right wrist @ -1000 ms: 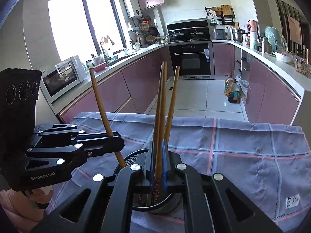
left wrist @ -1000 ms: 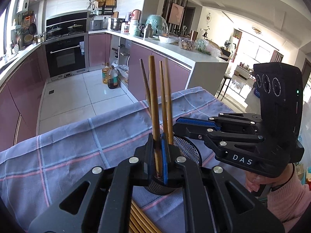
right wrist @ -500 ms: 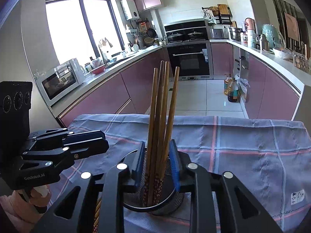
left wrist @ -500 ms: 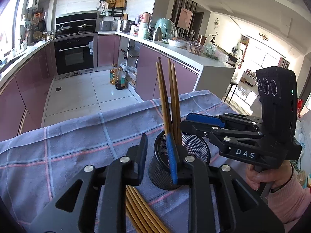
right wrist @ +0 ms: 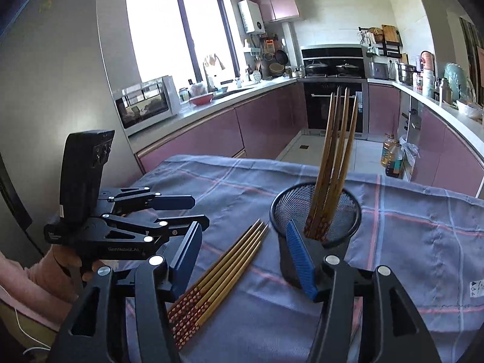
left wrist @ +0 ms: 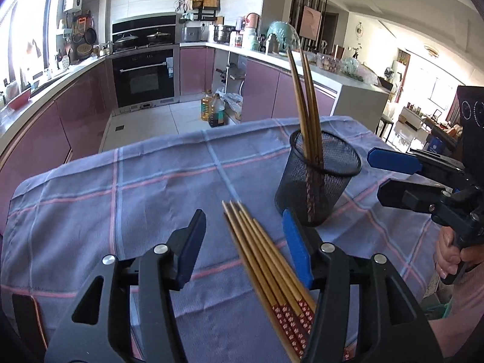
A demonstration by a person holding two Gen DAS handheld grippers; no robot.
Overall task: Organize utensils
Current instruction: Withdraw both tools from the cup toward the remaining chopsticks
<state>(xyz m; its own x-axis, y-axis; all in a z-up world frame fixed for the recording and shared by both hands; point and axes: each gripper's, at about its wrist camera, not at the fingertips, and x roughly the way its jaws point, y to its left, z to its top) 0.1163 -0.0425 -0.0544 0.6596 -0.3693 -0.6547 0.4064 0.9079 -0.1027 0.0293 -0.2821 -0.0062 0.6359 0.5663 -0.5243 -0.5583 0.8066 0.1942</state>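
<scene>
Both grippers stood open and empty above the loose chopsticks [left wrist: 266, 260].
Left gripper [left wrist: 245, 248], jaws just opened, straddled the bundle at lower centre, its long axis along the fingers; right gripper [right wrist: 245, 251] likewise; mesh cup [left wrist: 317, 178] stood right.

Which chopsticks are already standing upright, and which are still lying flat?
The chopsticks in the black mesh cup stand upright, tips up. The other bundle lies flat on the checked cloth beside the cup.

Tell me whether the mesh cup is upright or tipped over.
Upright. The mesh cup stands on its base on the tablecloth, rim up, with chopsticks standing inside.
</scene>
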